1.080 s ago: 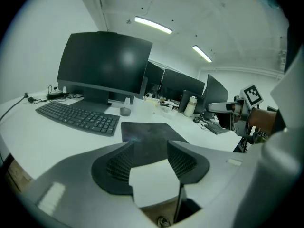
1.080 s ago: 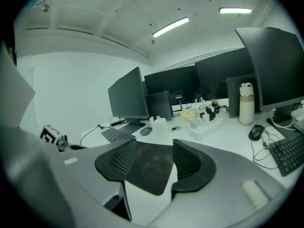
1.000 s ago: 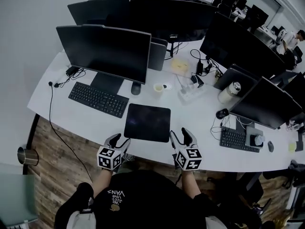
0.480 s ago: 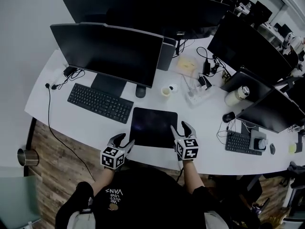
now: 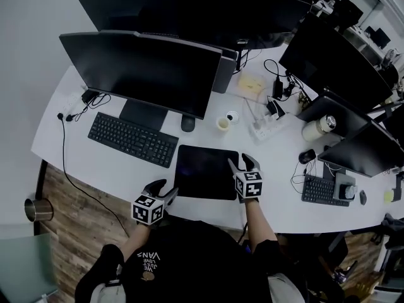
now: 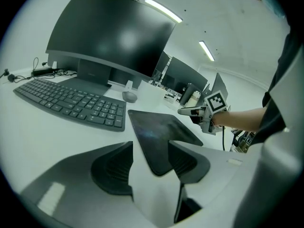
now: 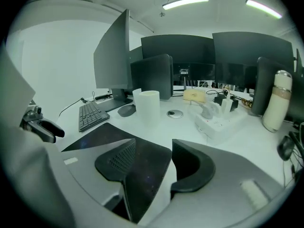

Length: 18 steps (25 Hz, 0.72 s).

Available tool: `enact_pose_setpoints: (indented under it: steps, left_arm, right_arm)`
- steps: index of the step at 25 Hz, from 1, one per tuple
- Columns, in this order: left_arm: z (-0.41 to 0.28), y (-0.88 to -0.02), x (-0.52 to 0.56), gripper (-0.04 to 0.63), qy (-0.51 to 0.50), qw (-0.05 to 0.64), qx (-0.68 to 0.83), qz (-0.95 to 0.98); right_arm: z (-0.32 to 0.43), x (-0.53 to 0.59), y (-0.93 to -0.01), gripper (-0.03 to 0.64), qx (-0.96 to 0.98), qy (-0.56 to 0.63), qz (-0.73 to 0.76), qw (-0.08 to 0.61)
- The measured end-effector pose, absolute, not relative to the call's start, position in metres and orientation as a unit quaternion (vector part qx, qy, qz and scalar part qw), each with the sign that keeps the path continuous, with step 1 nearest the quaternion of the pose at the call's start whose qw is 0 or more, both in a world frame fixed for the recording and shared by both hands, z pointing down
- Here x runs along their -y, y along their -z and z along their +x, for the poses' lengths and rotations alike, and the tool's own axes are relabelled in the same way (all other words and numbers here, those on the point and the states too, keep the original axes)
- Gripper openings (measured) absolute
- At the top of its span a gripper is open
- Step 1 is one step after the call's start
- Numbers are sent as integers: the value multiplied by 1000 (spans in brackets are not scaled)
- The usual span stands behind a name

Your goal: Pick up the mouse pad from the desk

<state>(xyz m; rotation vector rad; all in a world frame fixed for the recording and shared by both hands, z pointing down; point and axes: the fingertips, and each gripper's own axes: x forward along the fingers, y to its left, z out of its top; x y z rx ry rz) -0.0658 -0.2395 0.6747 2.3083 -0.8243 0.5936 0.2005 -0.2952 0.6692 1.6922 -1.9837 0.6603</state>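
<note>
Right gripper (image 5: pixel 242 162) arrives over right edge of dark rectangular mouse pad (image 5: pixel 205 169); left gripper (image 5: pixel 166 188) near corner, jaws just opening wider. Both wide apart, empty, perhaps not touching. Grasp likely next.

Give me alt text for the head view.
A person at a curved white desk holds two open grippers at a dark mouse pad: the right gripper at its right edge, the left gripper by its near left corner. A keyboard and monitor stand left of it.

On curved white table (image 5: pixel 120 169): dark mouse pad (image 5: pixel 205 172) flat near front edge, black keyboard (image 5: pixel 132 139) just left, mouse (image 5: pixel 187 124) and cup (image 5: pixel 223 124) behind.
</note>
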Motion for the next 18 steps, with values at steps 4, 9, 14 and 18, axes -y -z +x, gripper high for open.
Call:
enact_pose_setpoints:
  steps: [4,9,14,18]
  left_arm:
    - [-71,-677,240,204,-225,313,314,867]
    - [-78,-677,241,204,-226,317,322,863]
    - [-81,-677,241,204,-226,320,326,861]
    - [-80,-679,236,205,-226,322,325,860]
  right_arm:
    - [207,310,-686,233,712,-261,609,231]
    - [211,318,-702,233,704,-282,603,246]
    - [205,320,-710,232,705,-282,592,270]
    - [204,319,-710,230,709,-280,586,276]
